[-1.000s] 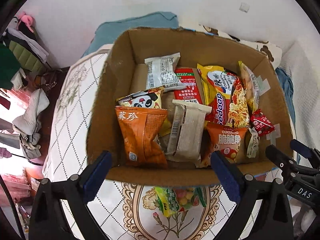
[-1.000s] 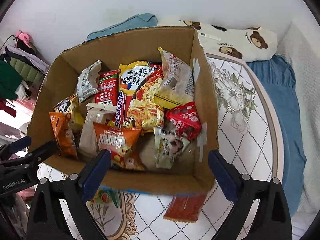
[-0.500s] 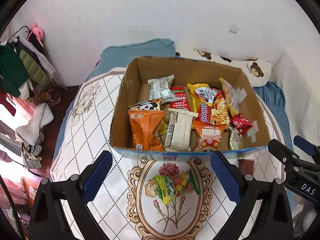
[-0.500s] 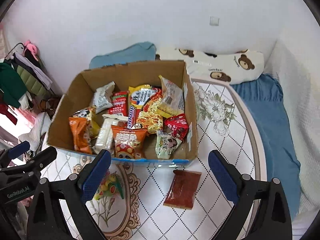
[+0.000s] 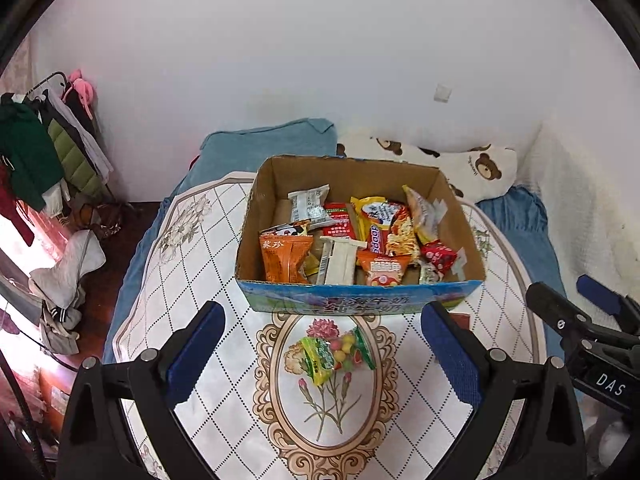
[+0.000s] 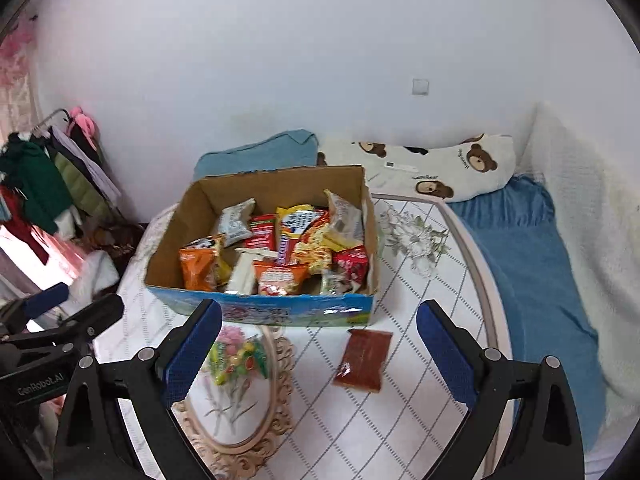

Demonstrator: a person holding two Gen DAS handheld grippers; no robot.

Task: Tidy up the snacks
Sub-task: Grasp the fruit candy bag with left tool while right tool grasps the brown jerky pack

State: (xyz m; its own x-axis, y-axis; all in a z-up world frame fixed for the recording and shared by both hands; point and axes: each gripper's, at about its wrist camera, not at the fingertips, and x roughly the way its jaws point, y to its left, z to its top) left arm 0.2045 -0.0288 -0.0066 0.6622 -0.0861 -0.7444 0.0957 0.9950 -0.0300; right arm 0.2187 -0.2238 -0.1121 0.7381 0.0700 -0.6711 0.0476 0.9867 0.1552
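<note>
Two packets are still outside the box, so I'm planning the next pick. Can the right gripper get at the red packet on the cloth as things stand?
Probably yes. The red packet lies flat and alone on the cloth in front of the box, with nothing over it. The right gripper has its jaws wide open and empty, with the packet between them in its view.

My tool pads (image 5: 196, 354) blue. Cardboard box (image 5: 360, 304) brown, front blue-green print. Candy bag (image 5: 336, 356) green-yellow. Flat packet (image 6: 364, 360) rust-red. Tabletop (image 6: 420, 400) white, diamond grid, florals.
</note>
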